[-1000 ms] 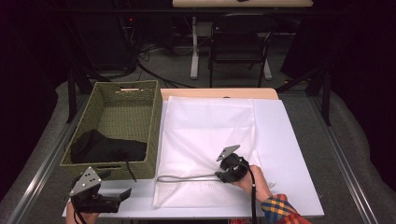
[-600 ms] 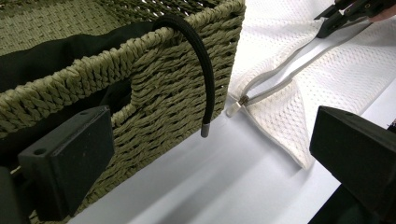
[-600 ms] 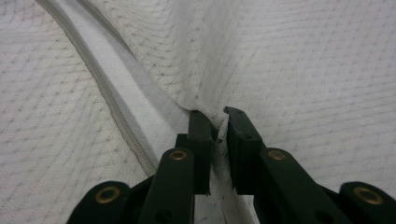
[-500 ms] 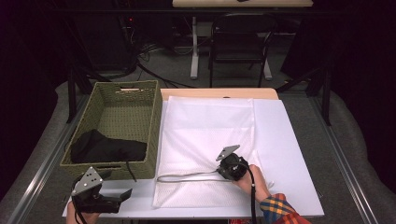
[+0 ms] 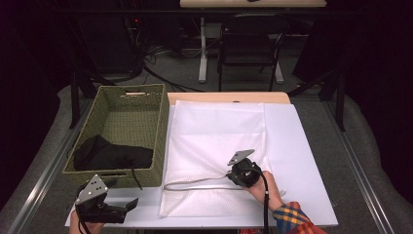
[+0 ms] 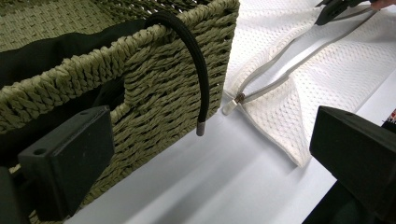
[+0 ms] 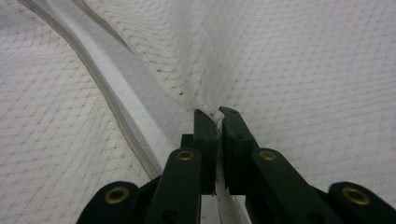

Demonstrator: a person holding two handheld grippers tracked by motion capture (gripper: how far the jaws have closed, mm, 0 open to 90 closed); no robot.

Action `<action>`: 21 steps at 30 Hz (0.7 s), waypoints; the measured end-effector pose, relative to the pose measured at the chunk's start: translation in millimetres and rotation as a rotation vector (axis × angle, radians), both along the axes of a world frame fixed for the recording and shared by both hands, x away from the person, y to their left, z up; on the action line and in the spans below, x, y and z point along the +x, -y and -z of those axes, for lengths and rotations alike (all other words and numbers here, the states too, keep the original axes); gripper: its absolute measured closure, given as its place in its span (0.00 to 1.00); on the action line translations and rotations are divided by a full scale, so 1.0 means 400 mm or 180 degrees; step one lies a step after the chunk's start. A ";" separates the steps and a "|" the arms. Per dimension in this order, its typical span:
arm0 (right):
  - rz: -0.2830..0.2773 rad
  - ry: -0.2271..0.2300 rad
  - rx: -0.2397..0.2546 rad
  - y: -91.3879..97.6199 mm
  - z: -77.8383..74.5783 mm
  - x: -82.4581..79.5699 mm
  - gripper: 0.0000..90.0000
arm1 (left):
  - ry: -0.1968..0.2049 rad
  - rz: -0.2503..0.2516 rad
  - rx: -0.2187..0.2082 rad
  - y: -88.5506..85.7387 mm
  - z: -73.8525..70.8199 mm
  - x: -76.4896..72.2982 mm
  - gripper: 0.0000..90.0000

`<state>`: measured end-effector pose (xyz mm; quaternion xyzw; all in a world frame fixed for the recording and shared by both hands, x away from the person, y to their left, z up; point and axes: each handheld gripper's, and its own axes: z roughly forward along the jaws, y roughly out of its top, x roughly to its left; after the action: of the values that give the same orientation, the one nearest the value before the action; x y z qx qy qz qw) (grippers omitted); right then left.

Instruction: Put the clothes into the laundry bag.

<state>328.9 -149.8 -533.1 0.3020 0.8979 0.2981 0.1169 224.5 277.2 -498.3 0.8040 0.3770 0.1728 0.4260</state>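
With right gripper [image 7: 218,114] clenched on the mesh bag [image 5: 214,141] by the zipper [image 5: 195,183] lower centre, left gripper [image 5: 130,204] gaping, it should lift slowly, keeping the pinch.

Looking like a lab or recording studio: white-covered table [image 5: 302,146] sitting amid black curtains [image 5: 370,73], cables [image 5: 160,73] trailing over grey floor, desk [image 5: 253,4] and chair [image 5: 248,48] standing behind.

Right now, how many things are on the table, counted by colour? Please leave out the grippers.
White: 1, mesh bag
Green: 1, basket
Black: 1, cloth in the basket, its cord hanging over the rim
Total: 3
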 end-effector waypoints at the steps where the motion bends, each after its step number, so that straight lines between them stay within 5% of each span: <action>1: 0.0004 0.0002 0.0014 0.001 -0.001 0.000 0.96 | 0.0000 0.0004 0.0006 0.000 0.000 0.000 0.00; 21: 0.0144 0.0145 0.0405 0.023 -0.049 0.000 0.97 | 0.0029 0.0057 0.0100 0.008 -0.002 -0.005 0.00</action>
<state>328.9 -158.9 -513.6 0.3222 0.8672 0.3587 0.1246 222.7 274.0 -497.3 0.8132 0.3650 0.1786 0.4166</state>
